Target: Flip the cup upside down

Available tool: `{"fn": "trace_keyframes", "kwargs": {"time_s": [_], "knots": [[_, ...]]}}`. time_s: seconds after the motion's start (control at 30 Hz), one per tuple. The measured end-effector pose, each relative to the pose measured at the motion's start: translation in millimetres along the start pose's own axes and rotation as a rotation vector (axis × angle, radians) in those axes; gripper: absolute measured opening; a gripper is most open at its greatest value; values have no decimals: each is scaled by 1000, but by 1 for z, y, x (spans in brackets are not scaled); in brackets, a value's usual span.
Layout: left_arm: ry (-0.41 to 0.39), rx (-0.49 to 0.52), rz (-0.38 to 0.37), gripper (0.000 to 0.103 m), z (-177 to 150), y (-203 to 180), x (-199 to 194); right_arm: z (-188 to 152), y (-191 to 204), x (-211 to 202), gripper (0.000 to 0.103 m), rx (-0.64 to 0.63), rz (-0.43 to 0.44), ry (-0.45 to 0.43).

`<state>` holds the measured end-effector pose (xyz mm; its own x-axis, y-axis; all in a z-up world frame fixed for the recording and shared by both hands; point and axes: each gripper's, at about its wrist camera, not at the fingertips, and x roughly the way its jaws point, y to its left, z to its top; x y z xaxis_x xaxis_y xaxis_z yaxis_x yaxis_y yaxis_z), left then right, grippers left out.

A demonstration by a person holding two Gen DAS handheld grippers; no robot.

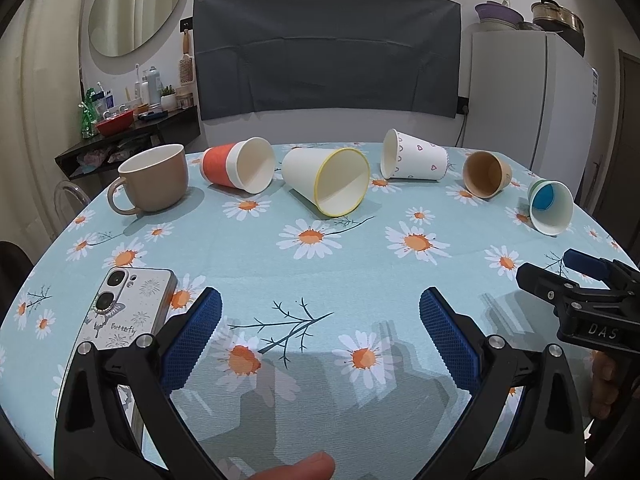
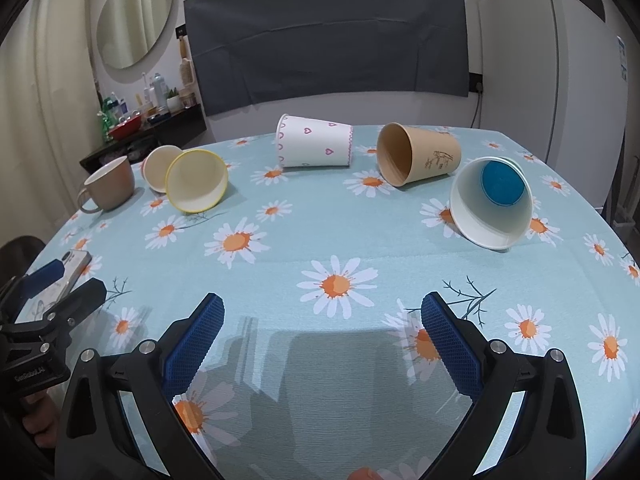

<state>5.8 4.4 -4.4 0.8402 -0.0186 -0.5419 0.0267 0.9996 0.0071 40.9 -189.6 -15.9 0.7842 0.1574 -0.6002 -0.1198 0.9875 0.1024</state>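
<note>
Five paper cups (image 2: 491,202) are seen lying sideways across the far table (image 2: 320,240), both grippers' fingers (image 2: 450,344) spread and empty, so the nearest should be gripped mid-wall and turned rim-down.

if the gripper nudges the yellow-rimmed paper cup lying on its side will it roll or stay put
The yellow-rimmed cup lies on its side on the tablecloth, so a nudge would probably roll it. Its mouth is wider than its base, so it would likely curve rather than roll straight. It looks like thin, empty paper, so probably light and easily crushed by a hard squeeze.
</note>
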Motion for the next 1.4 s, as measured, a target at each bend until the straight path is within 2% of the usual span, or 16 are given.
{"fn": "trace_keyframes", "kwargs": {"time_s": [1.4], "knots": [[-2,12,5,97,-1,-2,-2,-1,0,1,95,3,-1,11]]}}
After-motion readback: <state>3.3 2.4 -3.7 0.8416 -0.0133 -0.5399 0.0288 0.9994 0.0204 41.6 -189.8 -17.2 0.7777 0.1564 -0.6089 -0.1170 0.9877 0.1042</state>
